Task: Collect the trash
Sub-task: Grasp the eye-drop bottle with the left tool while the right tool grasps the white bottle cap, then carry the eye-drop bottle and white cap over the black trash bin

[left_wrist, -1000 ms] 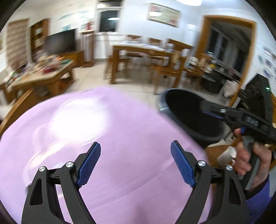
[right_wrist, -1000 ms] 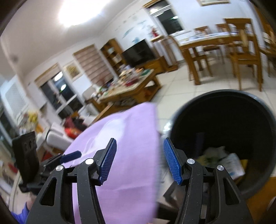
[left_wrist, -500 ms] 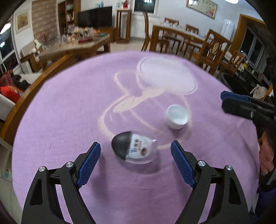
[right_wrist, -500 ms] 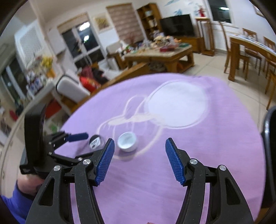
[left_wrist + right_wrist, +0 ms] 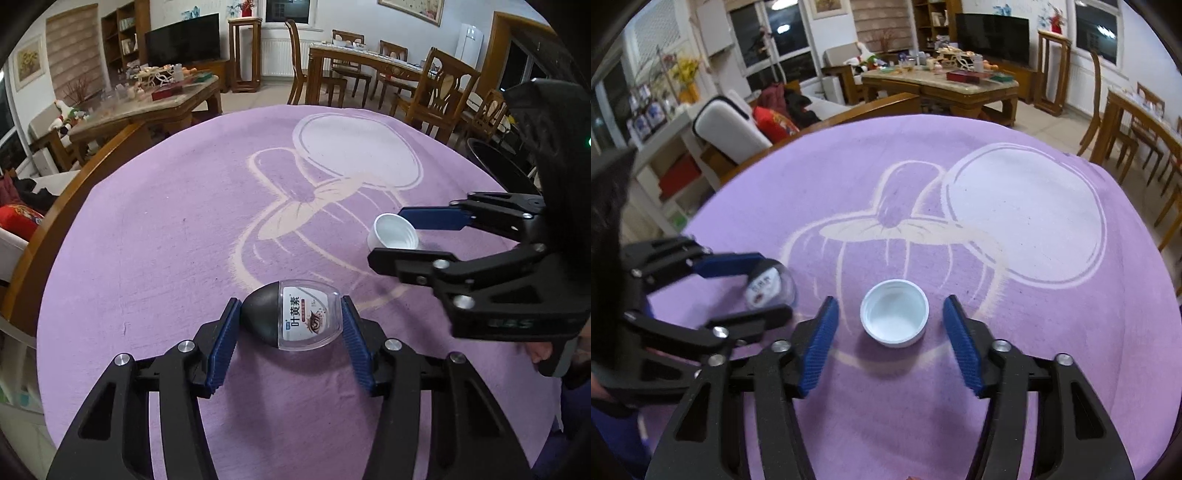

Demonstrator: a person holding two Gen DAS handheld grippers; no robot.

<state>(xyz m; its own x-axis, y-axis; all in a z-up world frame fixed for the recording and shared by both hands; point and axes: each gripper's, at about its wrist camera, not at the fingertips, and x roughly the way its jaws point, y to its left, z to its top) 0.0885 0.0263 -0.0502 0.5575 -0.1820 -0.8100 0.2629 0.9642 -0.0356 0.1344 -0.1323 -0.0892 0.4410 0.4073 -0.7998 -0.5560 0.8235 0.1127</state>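
Observation:
A small egg-shaped bottle (image 5: 295, 321) with a black cap and a clear labelled body lies on the purple tablecloth (image 5: 166, 240). My left gripper (image 5: 289, 300) straddles it, jaws closing, and both blue pads touch its sides. The right wrist view shows the same bottle (image 5: 768, 284) inside the left gripper (image 5: 775, 286). To its right a white bottle cap (image 5: 894, 318) lies open side up. My right gripper (image 5: 890, 301) stands around the cap, jaws closing, with a gap on each side. In the left wrist view the cap (image 5: 393, 234) lies between the fingers of the right gripper (image 5: 386, 238).
A black bin (image 5: 495, 162) stands past the table's right edge. Wooden chairs (image 5: 436, 92) and a dining table (image 5: 369, 59) are beyond the far edge, a cluttered coffee table (image 5: 155, 99) at the back left. A hand (image 5: 541, 356) holds the right gripper.
Both grippers swung from the black bin to the table. The left one came down around the bottle and narrowed onto it. The right one moved around the white cap and narrowed.

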